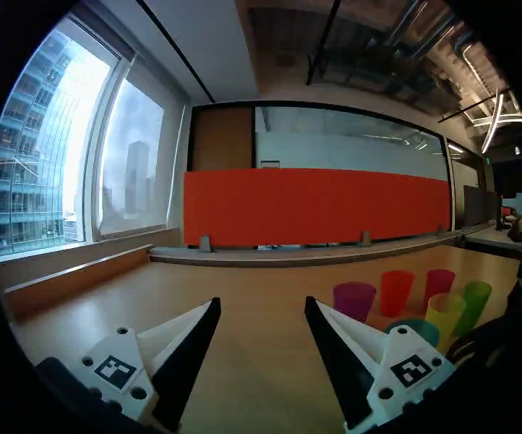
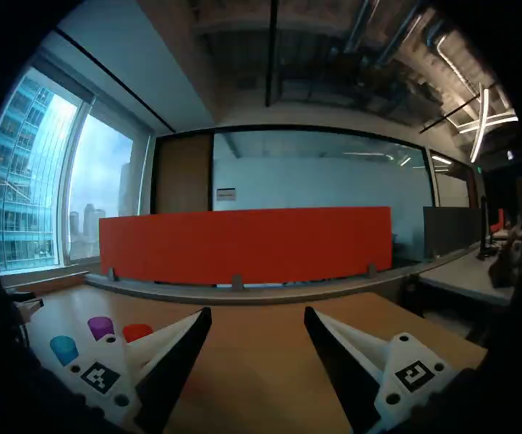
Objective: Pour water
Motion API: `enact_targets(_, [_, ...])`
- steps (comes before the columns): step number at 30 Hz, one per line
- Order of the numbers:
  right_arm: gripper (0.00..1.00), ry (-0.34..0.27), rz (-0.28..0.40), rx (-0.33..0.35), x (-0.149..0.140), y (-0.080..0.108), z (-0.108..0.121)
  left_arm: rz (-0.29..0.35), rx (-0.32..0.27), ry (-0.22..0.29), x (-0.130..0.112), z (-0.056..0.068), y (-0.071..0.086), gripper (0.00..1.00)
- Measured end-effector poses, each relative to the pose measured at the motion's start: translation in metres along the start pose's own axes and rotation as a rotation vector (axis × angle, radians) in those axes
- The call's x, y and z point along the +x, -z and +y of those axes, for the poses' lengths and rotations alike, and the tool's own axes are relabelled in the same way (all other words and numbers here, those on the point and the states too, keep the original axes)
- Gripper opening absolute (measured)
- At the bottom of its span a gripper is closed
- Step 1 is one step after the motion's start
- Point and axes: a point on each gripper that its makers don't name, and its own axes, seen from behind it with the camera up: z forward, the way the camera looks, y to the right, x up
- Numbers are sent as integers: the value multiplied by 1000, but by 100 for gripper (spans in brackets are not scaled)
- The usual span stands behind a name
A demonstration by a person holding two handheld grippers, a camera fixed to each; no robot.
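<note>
Only one piece of writing turns up: a small sign on the far wall in the right gripper view, too small to read. Each finger of both tools carries a black-and-white square marker, a coded pattern rather than words.

The left gripper stands wide open with nothing between its two fingers, which hang above the bare wooden table. To its right in the left gripper view, six plastic cups stand upright in a close cluster on the table. The purple cup, the red cup and the magenta cup form the back row. The yellow cup and the green cup stand nearer, and the teal cup is partly hidden behind the right-hand finger. All are seen from the side, so I cannot tell whether any of them holds water.

The right gripper is likewise spread wide and grips nothing. In the right gripper view, three of the cups show past its left-hand finger: teal, purple and red, the teal nearest. Their contents cannot be made out from here either.

One long orange partition runs along the far edge of the table, and a tall window shows towers outside.
</note>
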Motion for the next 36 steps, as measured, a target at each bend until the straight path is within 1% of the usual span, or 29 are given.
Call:
enact_targets(8, [99,27,13,19,0,-2,-3,0,0,1,0,0,0,86])
enact_targets(14, [99,42,20,33,-7,-4,-10,0,0,0,0,0,1,86])
enact_targets(17, [99,35,15,30,-17,-7,-11,0,0,0,0,0,1,86])
enact_targets(20, [99,15,5,19,-27,-9,-9,0,0,0,0,0,1,86])
enact_targets(24, [99,-3,12,3,-35,-11,-7,0,0,1,0,0,0,86])
enact_targets(27, [99,0,22,3,-39,-11,-9,0,0,1,0,0,0,86])
enact_targets(36, [99,8,5,1,-60,-12,-10,0,0,0,0,0,1,86])
